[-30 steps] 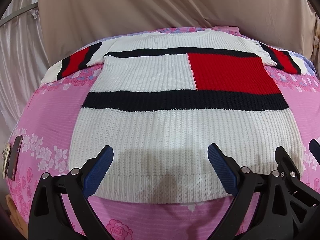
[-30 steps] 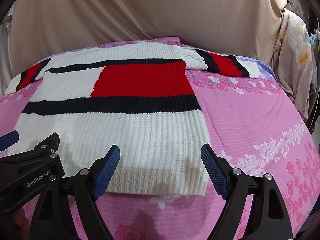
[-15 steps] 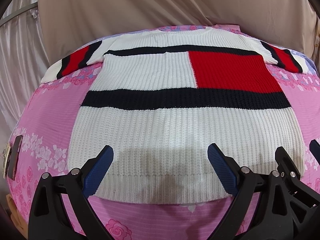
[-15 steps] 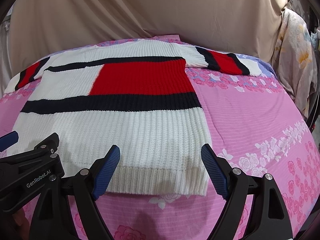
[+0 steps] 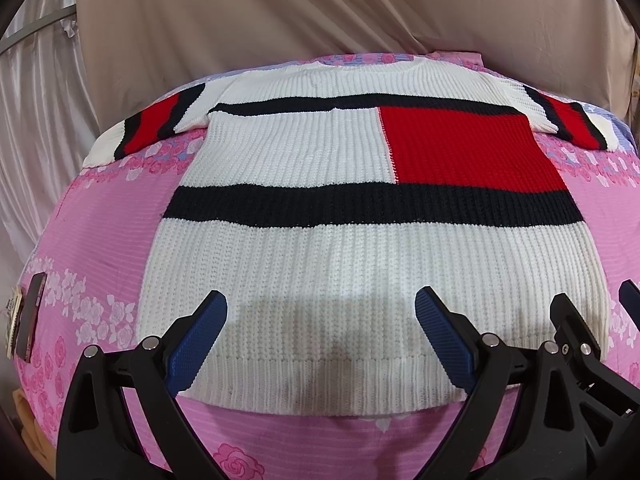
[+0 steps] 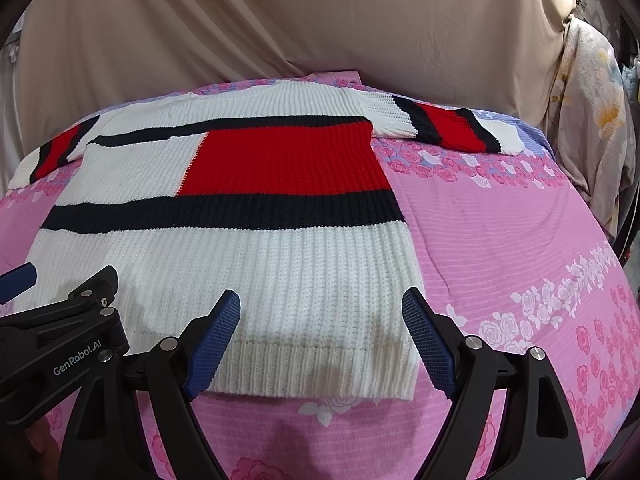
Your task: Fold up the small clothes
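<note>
The knitted sweater (image 5: 360, 264) lies flat in the middle of the bed (image 6: 520, 248), sleeves spread toward the far edge. The left tool (image 5: 320, 340) and right tool (image 6: 322, 340) both hover released above the sweater's hem, near the bed's front edge, grasping nothing.

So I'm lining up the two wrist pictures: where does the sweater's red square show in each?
Left wrist: red square right of centre, upper half.
Right wrist: red square left of centre, upper half.
Shared landmark: the navy stripe directly below it.
</note>
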A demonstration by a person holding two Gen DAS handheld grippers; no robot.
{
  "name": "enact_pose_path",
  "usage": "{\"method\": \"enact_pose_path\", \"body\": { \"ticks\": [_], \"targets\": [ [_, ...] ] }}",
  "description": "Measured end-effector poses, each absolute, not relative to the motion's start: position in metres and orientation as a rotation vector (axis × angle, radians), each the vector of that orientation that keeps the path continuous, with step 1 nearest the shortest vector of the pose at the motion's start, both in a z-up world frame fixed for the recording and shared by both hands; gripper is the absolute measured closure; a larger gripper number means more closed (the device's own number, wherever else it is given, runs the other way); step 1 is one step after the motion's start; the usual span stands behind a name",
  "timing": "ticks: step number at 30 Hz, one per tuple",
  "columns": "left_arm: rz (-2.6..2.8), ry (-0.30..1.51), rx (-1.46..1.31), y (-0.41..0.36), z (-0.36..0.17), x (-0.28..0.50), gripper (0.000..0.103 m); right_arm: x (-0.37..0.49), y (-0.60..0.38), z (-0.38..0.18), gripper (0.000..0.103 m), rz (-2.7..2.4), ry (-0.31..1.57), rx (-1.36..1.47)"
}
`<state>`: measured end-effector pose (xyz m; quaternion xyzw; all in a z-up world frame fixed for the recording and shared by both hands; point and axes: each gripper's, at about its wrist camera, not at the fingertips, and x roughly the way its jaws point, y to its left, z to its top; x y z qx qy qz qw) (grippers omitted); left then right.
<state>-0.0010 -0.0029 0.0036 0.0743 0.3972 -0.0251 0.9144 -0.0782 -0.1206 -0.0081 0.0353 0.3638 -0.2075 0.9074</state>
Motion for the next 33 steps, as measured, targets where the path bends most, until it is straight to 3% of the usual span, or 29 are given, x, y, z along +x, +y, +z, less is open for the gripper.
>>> {"method": "enact_pose_path", "body": {
  "ticks": [33],
  "targets": [
    [-0.032,0.836,0.155,-0.002,0.004,0.016,0.011,-0.059,-0.12,-0.009,0.022,-0.419,0.768,0.075]
  ]
}}
